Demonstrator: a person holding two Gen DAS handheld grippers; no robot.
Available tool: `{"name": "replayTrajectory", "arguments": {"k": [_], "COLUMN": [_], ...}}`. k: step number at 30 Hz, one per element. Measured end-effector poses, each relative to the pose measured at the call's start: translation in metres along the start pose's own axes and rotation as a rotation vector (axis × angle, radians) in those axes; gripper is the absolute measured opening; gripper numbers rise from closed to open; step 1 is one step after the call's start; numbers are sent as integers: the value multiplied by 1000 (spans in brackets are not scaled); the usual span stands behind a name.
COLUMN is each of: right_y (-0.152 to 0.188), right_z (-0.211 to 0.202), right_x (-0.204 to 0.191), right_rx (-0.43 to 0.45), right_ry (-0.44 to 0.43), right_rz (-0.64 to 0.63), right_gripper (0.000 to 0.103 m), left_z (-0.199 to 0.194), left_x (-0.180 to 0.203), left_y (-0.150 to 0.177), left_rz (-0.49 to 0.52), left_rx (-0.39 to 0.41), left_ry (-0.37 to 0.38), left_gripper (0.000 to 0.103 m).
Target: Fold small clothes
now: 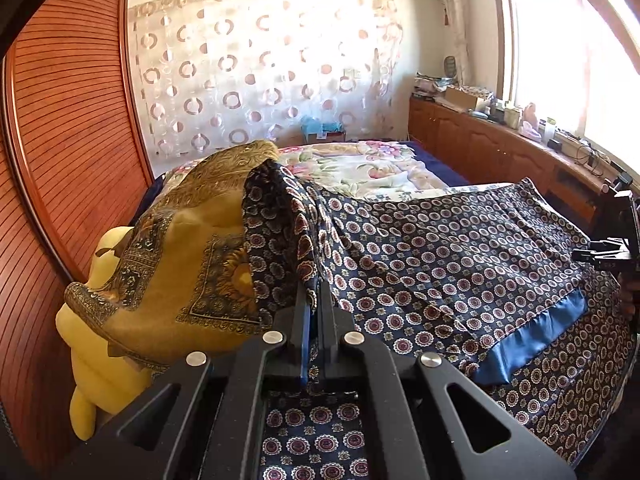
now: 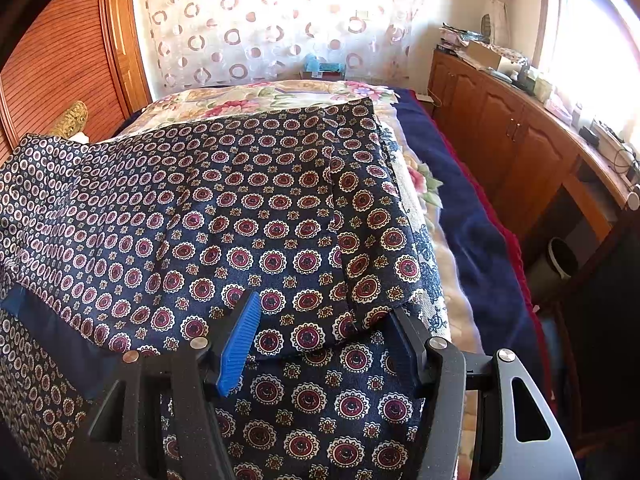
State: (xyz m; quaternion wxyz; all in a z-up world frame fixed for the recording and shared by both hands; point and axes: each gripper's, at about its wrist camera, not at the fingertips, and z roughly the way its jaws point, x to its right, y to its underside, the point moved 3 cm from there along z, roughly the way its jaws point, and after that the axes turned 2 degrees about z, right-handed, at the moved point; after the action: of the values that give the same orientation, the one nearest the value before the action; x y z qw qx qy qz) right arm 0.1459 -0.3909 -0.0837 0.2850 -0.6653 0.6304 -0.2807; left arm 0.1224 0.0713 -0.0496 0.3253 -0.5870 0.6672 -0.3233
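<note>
Navy medallion-print garment (image 2: 248, 216), silky with a plain blue hem band, lies on the floral quilt (image 2: 248, 94). We see the left gripper (image 1: 314, 300) clamped on a raised fabric ridge; the right gripper (image 2: 324, 340) stands wide, ribbed pads unengaged.

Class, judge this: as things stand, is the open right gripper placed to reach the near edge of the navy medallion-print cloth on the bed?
Probably yes. The right gripper stands open right over the navy medallion-print cloth, with nothing between them.
</note>
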Motion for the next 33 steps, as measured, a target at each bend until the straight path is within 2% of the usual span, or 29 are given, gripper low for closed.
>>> {"name": "replayTrajectory", "arguments": {"k": [4,7,9,10,15,20,25,33], "right_y": [-4,-8,-10,-11,-13,-16,-14,16], "right_z": [0,2,3,4,-13,-47,-73,-108], "right_x": [1,5,8,9,5,0,-1,2], "right_rx": [-15,-24,-28,-31,31,120,164,182], "right_ry": [-6,-16,-12,-11,-21,-35,-46,-63], "right_rz": [0,13,10,5,-18,-23,-34,-53], "right_gripper": [51,31,11,8,4,4,3,3], "left_z": [4,5,4,3,-13,-33,-51,-62], "left_x": [1,0,0,0,-1,1,-3,-9], "left_y": [2,5,6,6,2,-5,-11,16], "left_rz": [-3,-13,-20,-24,-55,-45,-49,-37], "left_rx": [-7,-8,-7,-1,29,75,111,90], "left_ry": [1,19,20,22,63,72,87,72], "left_gripper": [3,3,3,3,3,3,3,3]}}
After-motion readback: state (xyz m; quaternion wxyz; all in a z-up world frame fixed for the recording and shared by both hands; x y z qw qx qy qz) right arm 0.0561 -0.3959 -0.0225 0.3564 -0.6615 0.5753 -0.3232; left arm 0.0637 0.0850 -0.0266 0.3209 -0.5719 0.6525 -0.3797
